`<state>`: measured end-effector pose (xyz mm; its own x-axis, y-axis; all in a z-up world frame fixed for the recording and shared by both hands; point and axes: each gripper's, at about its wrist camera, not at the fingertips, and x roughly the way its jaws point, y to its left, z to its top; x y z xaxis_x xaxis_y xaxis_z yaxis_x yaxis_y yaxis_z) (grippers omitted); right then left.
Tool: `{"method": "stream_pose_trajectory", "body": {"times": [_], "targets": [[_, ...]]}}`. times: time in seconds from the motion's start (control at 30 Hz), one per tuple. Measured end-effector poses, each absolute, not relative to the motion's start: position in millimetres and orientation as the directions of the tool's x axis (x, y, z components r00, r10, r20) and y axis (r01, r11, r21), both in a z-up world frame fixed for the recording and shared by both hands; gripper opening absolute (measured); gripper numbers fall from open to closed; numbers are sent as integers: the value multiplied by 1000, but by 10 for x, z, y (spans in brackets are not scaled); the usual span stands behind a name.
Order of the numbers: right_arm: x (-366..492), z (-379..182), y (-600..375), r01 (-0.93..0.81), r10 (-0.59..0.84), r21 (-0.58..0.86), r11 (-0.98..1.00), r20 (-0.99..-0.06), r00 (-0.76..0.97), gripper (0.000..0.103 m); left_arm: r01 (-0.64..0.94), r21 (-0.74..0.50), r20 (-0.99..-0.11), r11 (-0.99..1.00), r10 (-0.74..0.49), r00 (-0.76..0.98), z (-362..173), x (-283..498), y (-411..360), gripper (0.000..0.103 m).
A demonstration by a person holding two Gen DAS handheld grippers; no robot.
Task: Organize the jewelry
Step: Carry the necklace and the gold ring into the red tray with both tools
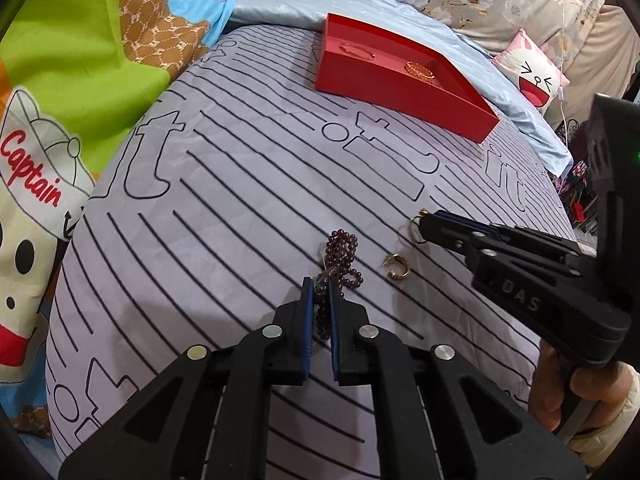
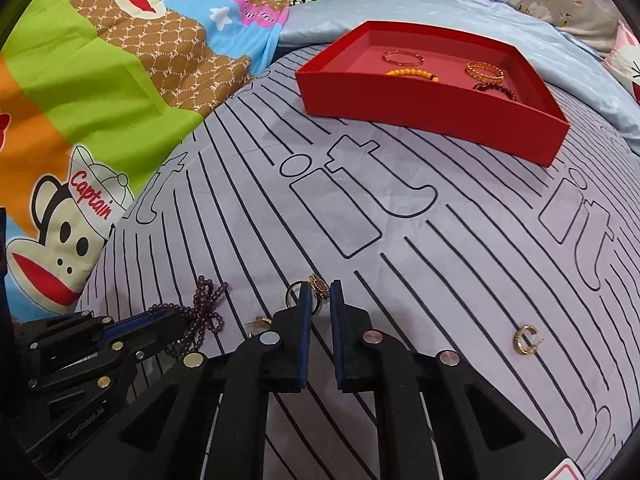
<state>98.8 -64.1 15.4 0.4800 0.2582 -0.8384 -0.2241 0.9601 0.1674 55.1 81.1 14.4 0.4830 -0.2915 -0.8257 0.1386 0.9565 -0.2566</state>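
On the grey bedsheet (image 2: 400, 240), smooth fabric w/ thin black stripes and outlined letter shapes, sits a shallow red cardboard tray (image 2: 440, 120) at the far side. Tray holds a thin red bangle (image 2: 402, 57), an orange bead bracelet (image 2: 412, 73), a gold chain-textured bangle (image 2: 484, 70) and a dark red bead bracelet (image 2: 496, 89).

Left gripper (image 1: 320, 292), black plastic w/ blue pads, is pinched on a string of small round dark-purple beads (image 1: 342, 252); rest of the strand lies bunched on the sheet just past the tips.

Right gripper (image 2: 320, 296) has its jaws narrowed around a gold ring w/ an oval dark-studded top (image 2: 319, 285), next to a plain metal loop (image 2: 292, 292); whether the pads actually touch it, can't tell.

One ribbed gold C-shaped hoop earring (image 2: 526, 340) lies loose on the sheet to the right, well apart from the tray. Another gold earring (image 1: 398, 268) lies btwn the two grippers.

Bright cartoon monkey quilt (image 2: 80, 100) lies along the left edge.
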Motion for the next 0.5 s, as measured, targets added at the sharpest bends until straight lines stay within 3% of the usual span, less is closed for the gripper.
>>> {"method": "stream_pose_trajectory", "body": {"times": [0.5], "targets": [[987,356,-1107,-130,238,199,971,-815,529,9,219,-254,-798,942,-332,503,326,835,467,7]]}}
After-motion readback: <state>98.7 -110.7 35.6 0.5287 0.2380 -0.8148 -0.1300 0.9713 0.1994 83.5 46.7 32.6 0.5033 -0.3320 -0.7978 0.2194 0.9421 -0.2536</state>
